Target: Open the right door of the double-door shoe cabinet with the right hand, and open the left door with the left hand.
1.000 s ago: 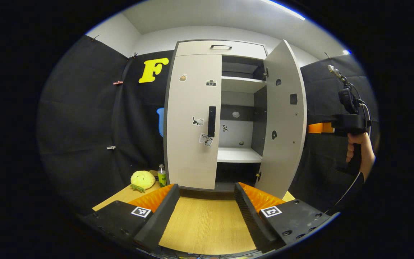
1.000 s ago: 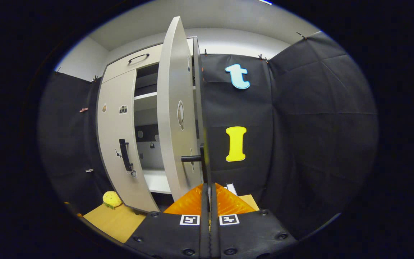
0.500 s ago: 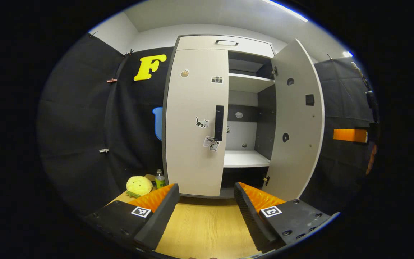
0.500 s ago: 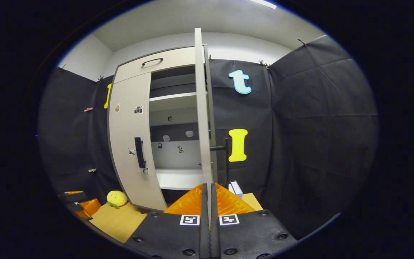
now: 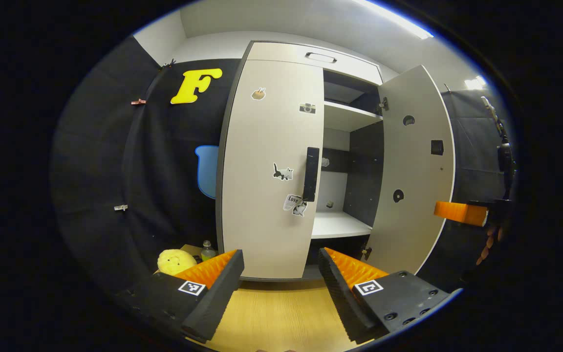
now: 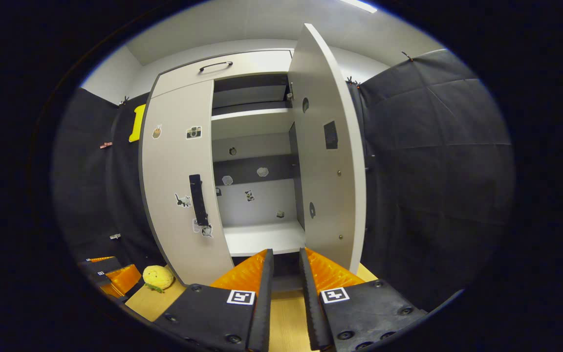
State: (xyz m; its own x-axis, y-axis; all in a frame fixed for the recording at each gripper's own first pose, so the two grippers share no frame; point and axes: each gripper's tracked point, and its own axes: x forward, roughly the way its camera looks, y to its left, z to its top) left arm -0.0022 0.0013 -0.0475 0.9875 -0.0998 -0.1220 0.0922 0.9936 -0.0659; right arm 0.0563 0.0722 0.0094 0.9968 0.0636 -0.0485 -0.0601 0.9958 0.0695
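Observation:
The pale shoe cabinet stands ahead on a wooden table. Its left door (image 5: 269,171) is closed, with a black vertical handle (image 5: 311,174) at its inner edge. Its right door (image 5: 416,171) is swung wide open, baring the shelves. My left gripper (image 5: 281,259) is open and empty, low in front of the left door and apart from it. The right gripper (image 5: 460,212) shows at the far right, beyond the open door. In the right gripper view, my right gripper (image 6: 286,256) has a narrow gap between its fingers and holds nothing, below the open right door (image 6: 328,161) and the left door's handle (image 6: 197,199).
A yellow plush toy (image 5: 176,260) and a small bottle (image 5: 207,250) sit on the table (image 5: 276,318) left of the cabinet. Black cloth walls close in both sides. The left gripper (image 6: 110,276) shows low at the left in the right gripper view.
My right gripper has parted its fingers and come off the right door's handle, and the door has swung wider. My left gripper has moved nearer the cabinet.

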